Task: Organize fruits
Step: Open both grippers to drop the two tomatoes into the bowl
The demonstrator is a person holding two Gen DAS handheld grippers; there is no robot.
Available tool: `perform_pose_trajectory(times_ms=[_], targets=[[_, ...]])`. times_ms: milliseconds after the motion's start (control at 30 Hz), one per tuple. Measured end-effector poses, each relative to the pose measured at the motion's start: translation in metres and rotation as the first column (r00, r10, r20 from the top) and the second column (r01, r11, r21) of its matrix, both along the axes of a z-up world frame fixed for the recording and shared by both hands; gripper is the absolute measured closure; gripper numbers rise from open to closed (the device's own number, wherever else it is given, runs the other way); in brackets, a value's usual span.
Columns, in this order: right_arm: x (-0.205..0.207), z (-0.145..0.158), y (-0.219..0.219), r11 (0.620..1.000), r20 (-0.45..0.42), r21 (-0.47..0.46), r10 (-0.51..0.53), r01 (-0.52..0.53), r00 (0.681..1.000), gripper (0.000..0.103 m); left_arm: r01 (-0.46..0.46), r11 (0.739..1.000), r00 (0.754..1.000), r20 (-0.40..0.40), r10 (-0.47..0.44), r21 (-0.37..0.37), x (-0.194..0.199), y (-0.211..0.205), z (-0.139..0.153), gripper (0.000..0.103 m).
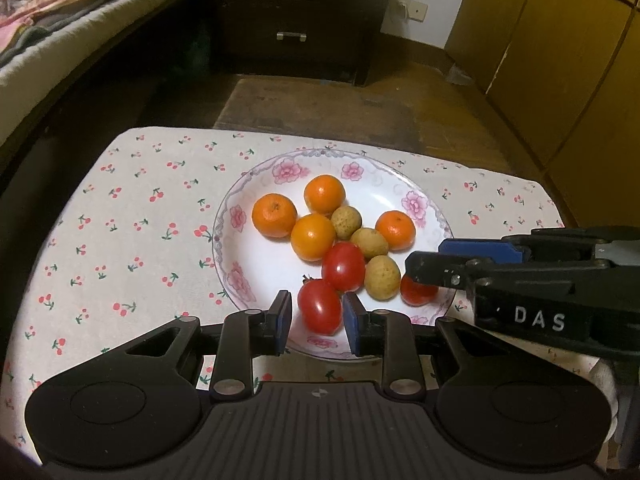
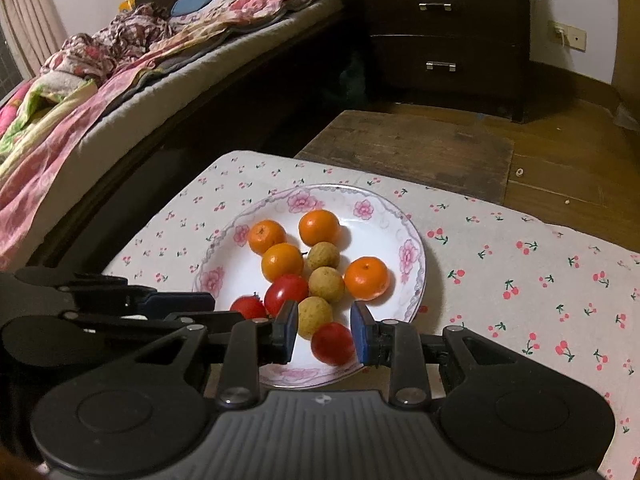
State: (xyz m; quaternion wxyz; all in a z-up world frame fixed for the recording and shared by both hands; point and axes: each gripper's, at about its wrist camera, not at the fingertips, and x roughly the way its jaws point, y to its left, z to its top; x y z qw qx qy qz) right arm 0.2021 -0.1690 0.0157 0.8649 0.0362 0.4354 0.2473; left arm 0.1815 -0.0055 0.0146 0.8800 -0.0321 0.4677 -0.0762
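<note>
A white flowered plate (image 1: 384, 196) on the cherry-print cloth holds several mandarins (image 1: 274, 216), three brownish longans (image 1: 382, 278) and three red cherry tomatoes. My left gripper (image 1: 316, 316) is over the plate's near edge, shut on one tomato (image 1: 320, 308) that hangs low over the plate. It reaches in from the left in the right wrist view (image 2: 228, 310). My right gripper (image 2: 325, 332) is shut on another tomato (image 2: 333, 344) at the near right rim. In the left wrist view the right gripper (image 1: 416, 270) partly hides that tomato. The third tomato (image 1: 343, 266) lies loose between them.
The cloth-covered table (image 1: 132, 216) ends just beyond the plate, above a wooden floor. A bed with heaped bedding (image 2: 100, 92) runs along the left. A dark drawer unit (image 2: 444, 36) stands at the back and yellow cabinet doors (image 1: 560, 60) on the right.
</note>
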Motion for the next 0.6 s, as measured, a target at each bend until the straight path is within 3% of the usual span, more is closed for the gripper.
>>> perform_pose_trajectory(times_ms=[267, 600], targets=[[-0.001, 0.007, -0.005, 1.0, 0.008, 0.015, -0.017, 0.017, 1.0, 0.074, -0.022, 1.0, 0.999, 0.033, 0.022, -0.005, -0.001, 0.006, 0.011, 0.059], [-0.007, 0.009, -0.006, 1.0, 0.003, -0.001, -0.02, 0.02, 1.0, 0.073, -0.019, 0.999, 0.999, 0.046, 0.017, 0.043, -0.005, 0.002, 0.013, 0.049]])
